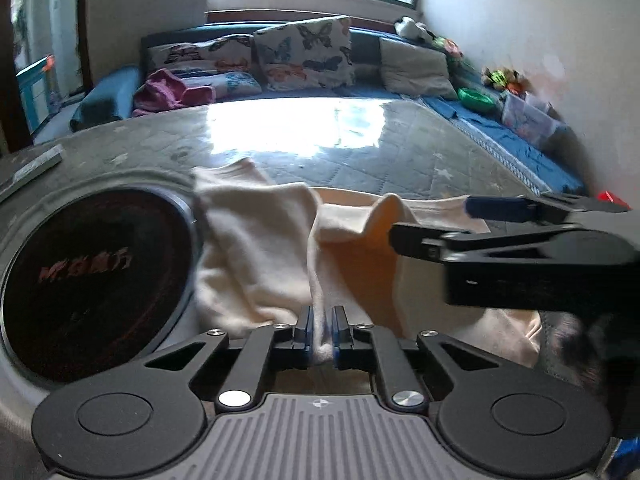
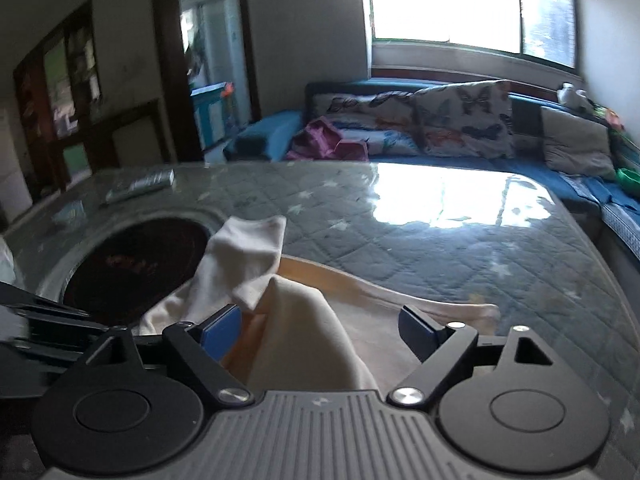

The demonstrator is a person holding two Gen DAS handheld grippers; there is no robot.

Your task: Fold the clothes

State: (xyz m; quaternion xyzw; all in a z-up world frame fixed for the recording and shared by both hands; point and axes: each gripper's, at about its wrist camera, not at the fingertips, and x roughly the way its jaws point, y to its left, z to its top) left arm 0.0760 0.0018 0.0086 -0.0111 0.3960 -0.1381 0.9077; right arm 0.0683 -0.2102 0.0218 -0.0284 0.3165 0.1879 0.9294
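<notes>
Lying rumpled on the glass-topped quilted grey table (image 2: 440,240) beside a round black hob (image 1: 92,292), the cream cotton garment (image 1: 256,256) is pinched at one ridge by the left gripper (image 1: 321,334), apparently to anchor it, while the right gripper (image 2: 320,330) straddles another fold, jaws apart.

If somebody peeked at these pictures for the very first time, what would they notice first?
Probably the cream-coloured garment lying crumpled near the front of the quilted star-patterned table, with the left gripper pinching a fold of it. Next, the big dark round hotplate set into the table just left of the cloth. Then the right gripper, open around a raised hump of the same garment, and the butterfly cushions on the blue sofa under the bright window.
</notes>
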